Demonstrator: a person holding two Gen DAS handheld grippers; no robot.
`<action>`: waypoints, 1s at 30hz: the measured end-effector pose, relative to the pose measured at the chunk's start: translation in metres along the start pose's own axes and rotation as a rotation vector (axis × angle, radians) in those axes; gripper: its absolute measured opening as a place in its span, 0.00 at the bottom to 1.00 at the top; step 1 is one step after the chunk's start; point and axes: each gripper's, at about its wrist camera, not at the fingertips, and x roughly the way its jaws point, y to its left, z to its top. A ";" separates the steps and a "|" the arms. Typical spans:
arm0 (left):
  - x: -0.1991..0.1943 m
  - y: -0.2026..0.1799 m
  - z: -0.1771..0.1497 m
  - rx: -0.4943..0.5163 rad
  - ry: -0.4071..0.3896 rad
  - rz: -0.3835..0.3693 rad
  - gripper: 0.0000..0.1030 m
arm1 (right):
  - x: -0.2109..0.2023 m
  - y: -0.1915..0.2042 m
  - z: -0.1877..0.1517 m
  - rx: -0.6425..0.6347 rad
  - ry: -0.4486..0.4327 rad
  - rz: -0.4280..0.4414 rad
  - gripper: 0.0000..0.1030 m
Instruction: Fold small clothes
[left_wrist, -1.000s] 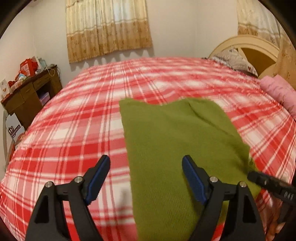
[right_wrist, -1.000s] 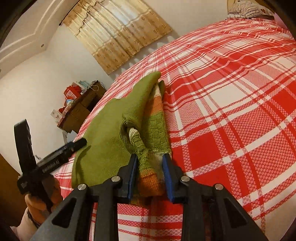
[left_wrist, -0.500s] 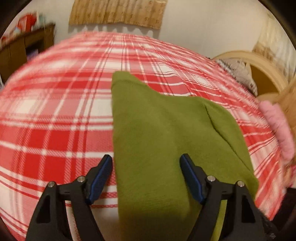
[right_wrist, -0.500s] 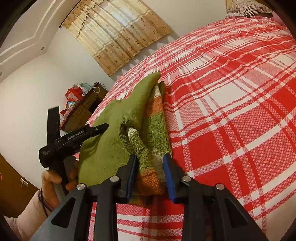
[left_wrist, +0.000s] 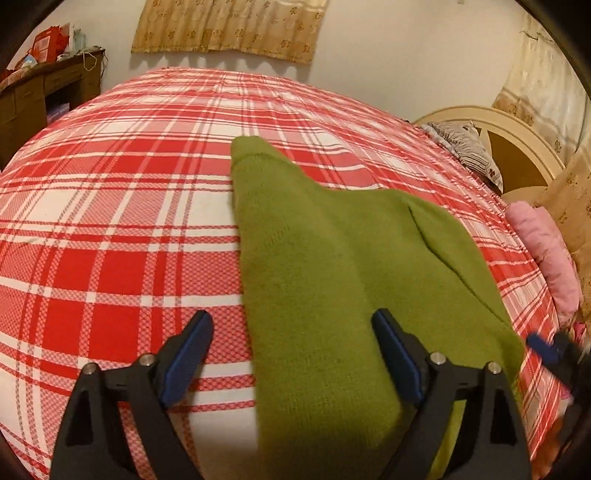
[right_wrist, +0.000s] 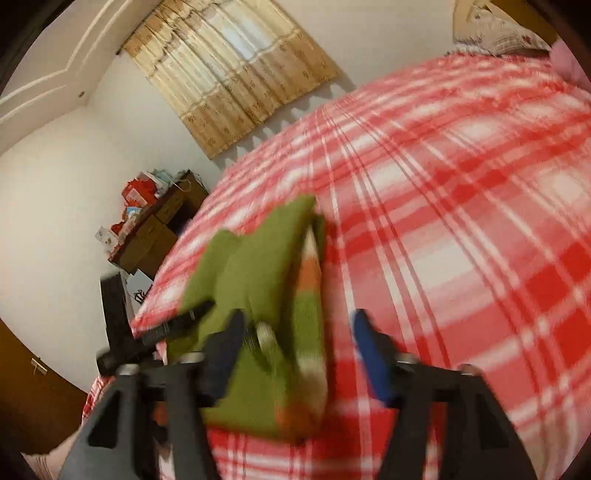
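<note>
Both my hand-held grippers are off the green knit, which lies partly folded on the bed.

My right hand-held gripper (right_wrist: 295, 354) has its jaws opening and stands wide, the green sweater (left_wrist: 332, 280) under and between its fingers but pressed by neither, as far as the blur lets me judge. My left hand-held gripper (left_wrist: 291, 354) is also opening wide, the sweater's left edge lying just inside its gap, its right finger over the cloth, nothing pinched. From the right hand-held gripper I see the striped orange-and-white layer (right_wrist: 308, 280) poking out beside the green top layer. My worry: the thick knit may spring back, or a finger could snag it and drag the fold askew on the plaid bedspread (left_wrist: 110, 206).
</note>
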 end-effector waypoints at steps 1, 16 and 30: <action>0.000 -0.001 0.000 -0.003 0.001 -0.004 0.88 | 0.007 0.000 0.005 -0.002 0.011 0.000 0.74; -0.002 0.002 0.000 -0.004 -0.005 -0.011 0.88 | 0.095 0.023 0.002 -0.220 0.222 0.028 0.60; -0.003 0.002 0.000 0.007 -0.008 -0.046 0.81 | 0.107 0.036 0.006 -0.276 0.208 -0.038 0.55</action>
